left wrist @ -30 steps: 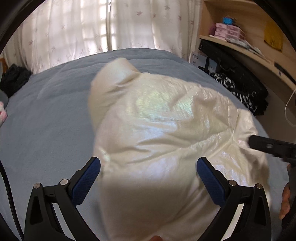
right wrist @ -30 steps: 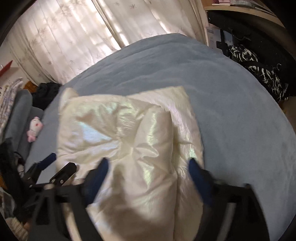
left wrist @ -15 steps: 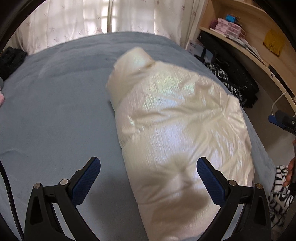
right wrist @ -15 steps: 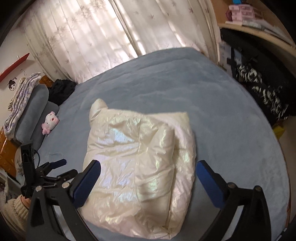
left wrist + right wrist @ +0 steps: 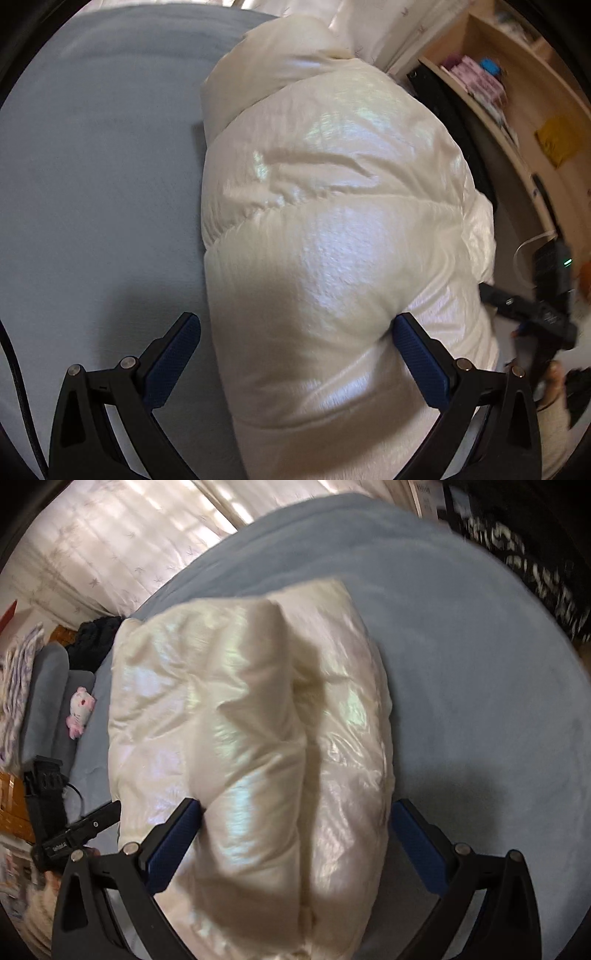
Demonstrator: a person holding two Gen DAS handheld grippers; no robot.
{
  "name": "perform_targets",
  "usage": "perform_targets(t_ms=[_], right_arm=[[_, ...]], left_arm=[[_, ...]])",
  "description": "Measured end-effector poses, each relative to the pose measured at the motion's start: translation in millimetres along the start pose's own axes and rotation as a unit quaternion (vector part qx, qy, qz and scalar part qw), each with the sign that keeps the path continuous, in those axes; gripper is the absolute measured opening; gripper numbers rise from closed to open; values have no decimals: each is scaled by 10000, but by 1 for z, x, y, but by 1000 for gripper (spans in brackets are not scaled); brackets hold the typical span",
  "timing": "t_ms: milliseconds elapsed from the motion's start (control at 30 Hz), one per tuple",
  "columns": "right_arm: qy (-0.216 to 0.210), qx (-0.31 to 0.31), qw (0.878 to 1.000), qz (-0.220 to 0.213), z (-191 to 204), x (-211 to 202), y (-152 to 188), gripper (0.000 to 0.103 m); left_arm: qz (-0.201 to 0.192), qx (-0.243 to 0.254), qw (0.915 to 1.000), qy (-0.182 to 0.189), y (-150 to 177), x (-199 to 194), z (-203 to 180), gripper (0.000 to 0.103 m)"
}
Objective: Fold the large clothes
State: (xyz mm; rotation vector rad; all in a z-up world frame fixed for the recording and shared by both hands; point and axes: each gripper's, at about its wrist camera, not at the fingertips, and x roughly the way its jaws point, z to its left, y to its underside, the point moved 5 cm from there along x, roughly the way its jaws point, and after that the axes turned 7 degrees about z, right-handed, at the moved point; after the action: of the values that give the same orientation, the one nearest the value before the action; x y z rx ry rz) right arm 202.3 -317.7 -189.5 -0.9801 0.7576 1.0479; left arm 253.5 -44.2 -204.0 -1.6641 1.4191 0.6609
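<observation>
Both grippers, left (image 5: 295,354) and right (image 5: 295,834), hang spread-jawed over the folded puffy jacket (image 5: 332,229) (gripping nothing), likely poised to press it flat on the bed (image 5: 480,664).

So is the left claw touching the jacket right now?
Touching. In the left wrist view, the left claw stands open around the jacket; its right finger presses into the puffy fabric, while the other finger sits beside it over the bed.

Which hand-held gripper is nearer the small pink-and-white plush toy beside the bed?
Left. The left hand-held gripper sits on the shiny cream puffer jacket's toy side, just below the small pink-and-white plush toy; the right hand-held gripper straddles the jacket, farther off.
</observation>
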Motion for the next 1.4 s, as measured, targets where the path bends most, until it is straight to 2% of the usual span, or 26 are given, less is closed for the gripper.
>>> perform_targets(t_ms=[133, 200, 367, 467, 600, 767, 833, 900, 1000, 1033, 1200, 1267, 1400], right_arm=[[-568, 287, 9977, 247, -15, 22, 0, 103], [-1044, 577, 9917, 471, -24, 36, 3, 103], [-1875, 822, 9759, 758, -38, 55, 7, 103], [-2155, 789, 9700, 798, -41, 59, 11, 103], [-2530, 836, 9599, 869, -42, 68, 14, 103], [-2547, 670, 9622, 691, -30, 69, 15, 103], [-2523, 549, 9644, 569, -23, 62, 19, 96], [-2588, 464, 9641, 376, -17, 50, 24, 80], [-2704, 329, 9620, 166, -7, 34, 31, 67], [-2746, 261, 9611, 112, -1, 29, 33, 66], [-2837, -154, 9585, -223, 43, 3, 30, 63], [-2869, -332, 9569, -308, 70, -3, 26, 63], [-2995, -716, 9506, -394, 133, -5, 5, 63]], left_arm=[[145, -317, 9981, 506, 1, 15, 11, 103], [267, -462, 9956, 773, 1, 21, 19, 103], [676, -876, 9822, 1520, 7, 42, 32, 103], [768, -941, 9776, 1717, 11, 47, 35, 103], [740, -963, 9767, 1770, 11, 49, 37, 103], [562, -961, 9798, 1664, 12, 44, 34, 103], [435, -850, 9832, 1555, 9, 39, 28, 99], [275, -678, 9869, 1440, 8, 30, 22, 96], [75, -522, 9893, 1360, 6, 12, 19, 93], [-35, -461, 9902, 1319, 6, 3, 18, 93], [-350, -498, 9884, 1395, 1, -40, 29, 93], [-543, -490, 9874, 1405, -3, -64, 31, 93], [-925, -476, 9860, 1301, -20, -120, 61, 93]])
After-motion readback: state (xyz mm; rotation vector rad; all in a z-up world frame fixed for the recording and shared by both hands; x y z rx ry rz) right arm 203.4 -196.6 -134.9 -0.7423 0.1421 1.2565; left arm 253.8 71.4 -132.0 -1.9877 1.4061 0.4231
